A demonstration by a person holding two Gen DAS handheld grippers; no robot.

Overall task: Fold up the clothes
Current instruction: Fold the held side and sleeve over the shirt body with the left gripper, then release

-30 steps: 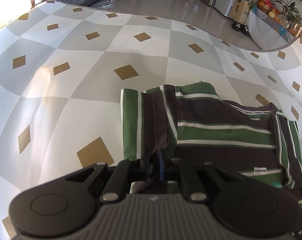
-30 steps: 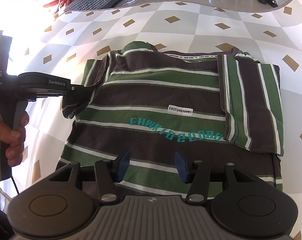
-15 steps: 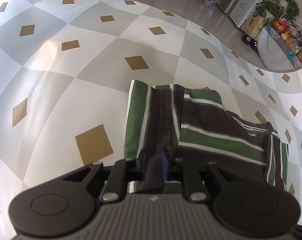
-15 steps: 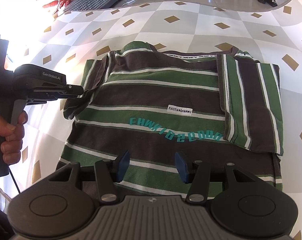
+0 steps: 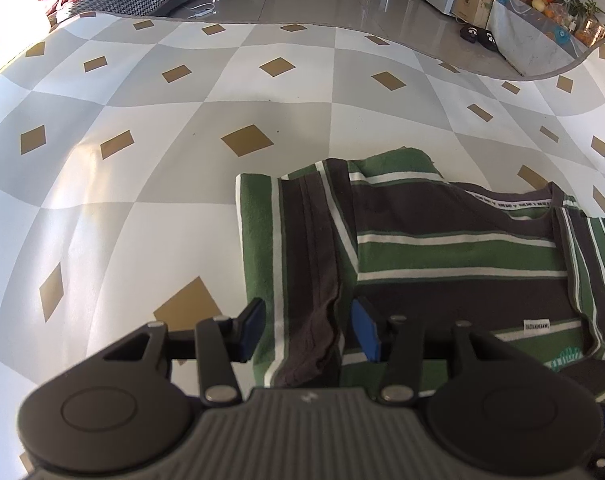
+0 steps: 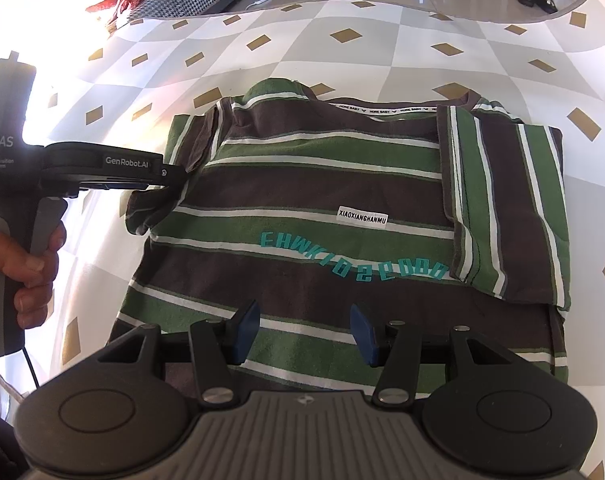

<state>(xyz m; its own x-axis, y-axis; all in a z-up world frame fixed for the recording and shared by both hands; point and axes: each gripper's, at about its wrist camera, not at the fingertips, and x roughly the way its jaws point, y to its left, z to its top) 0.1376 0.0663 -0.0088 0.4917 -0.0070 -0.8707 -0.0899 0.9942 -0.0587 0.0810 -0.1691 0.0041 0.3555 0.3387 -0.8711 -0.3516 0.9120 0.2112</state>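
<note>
Sleeve lying between left hand-held gripper's wide-open jaws. Right hand-held gripper hovering open over striped T-shirt. Folding well means keeping edges aligned.

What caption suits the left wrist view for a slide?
Open left gripper straddling the folded sleeve of a green-and-brown striped cotton T-shirt on a diamond-patterned tablecloth.

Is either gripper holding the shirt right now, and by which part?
Nothing is held. The left gripper is open around the shirt's sleeve; the right gripper hovers open over the hem.
</note>
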